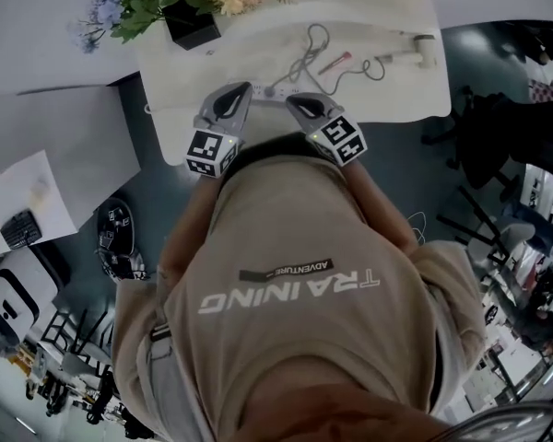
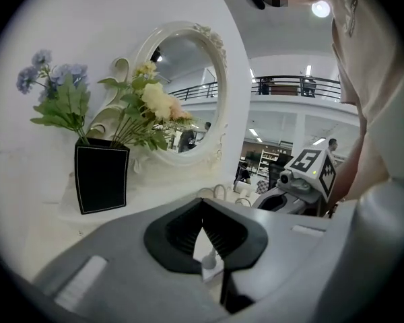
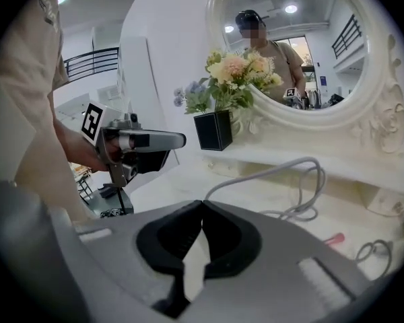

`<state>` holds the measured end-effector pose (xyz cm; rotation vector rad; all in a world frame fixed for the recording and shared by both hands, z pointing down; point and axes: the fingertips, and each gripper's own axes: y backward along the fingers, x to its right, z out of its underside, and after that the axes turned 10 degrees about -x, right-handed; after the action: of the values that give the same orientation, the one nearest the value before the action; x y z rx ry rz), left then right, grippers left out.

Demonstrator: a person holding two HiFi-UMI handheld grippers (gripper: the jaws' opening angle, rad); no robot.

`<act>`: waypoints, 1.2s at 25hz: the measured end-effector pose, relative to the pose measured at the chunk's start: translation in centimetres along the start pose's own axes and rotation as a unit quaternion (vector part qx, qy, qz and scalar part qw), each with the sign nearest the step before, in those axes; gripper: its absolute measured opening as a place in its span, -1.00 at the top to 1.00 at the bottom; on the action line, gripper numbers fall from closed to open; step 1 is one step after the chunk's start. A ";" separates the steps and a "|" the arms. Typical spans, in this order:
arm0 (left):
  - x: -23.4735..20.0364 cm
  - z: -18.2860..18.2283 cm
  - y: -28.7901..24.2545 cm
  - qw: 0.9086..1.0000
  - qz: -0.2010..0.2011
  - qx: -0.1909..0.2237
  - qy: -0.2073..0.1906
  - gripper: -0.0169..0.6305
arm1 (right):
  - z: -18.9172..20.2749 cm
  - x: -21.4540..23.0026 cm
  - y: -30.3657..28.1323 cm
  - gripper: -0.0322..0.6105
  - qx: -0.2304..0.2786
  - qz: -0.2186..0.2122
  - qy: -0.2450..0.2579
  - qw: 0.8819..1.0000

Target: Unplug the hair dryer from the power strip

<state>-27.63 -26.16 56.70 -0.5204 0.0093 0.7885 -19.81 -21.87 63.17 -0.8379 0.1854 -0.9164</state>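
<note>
Between the two claws, near the front edge of the white tabletop [image 1: 387, 99], lies what looks like the long white plastic power strip [image 1: 265, 91]. A thin grey cord [image 1: 311, 44] loops away from it towards the white hair dryer [image 1: 417, 53], which lies well apart at the tabletop's far right. The left claw [image 2: 202, 229] is clenched, tips touching, with nothing gripped; the right claw [image 3: 202, 210] is likewise clenched and empty. The plug is probably a small, rigid, smooth piece seated tightly, so it is best pinched across its body. Pulling the soft cord would only bend or strain it. The strip is likely light and would lift with the plug, so one claw ought to press it down. In the head view the plug is hidden behind the claws, and neither gripper view shows the strip clearly. A small pale shape below the left claw's tips cannot be identified, and the dryer is too small to make out in detail.
</note>
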 end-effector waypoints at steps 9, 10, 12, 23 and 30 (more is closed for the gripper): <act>0.7 1.8 -2.4 0.997 -0.036 -0.068 0.010 0.93 | -0.5 1.3 -1.0 0.89 0.021 -0.072 0.020 0.997; 0.4 2.1 -2.8 0.997 -0.039 -0.073 0.012 0.93 | -0.4 1.4 -1.2 0.89 0.017 -0.076 0.027 0.997; 0.4 3.5 -3.5 0.995 -0.035 -0.090 0.017 0.93 | -0.1 1.4 -1.4 0.89 0.007 -0.080 0.036 0.996; -0.3 11.9 -7.5 0.983 0.043 -0.176 0.032 0.93 | 1.0 0.6 -4.3 0.89 -0.031 -0.068 0.009 0.997; -0.7 12.9 -7.9 0.978 0.054 -0.198 -0.034 0.93 | 2.1 0.1 -5.7 0.77 -0.078 -0.028 0.018 0.996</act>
<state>-25.16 -25.43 71.60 -0.8747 -0.1881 0.9198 -22.30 -22.65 68.64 -0.9757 0.2692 -0.9788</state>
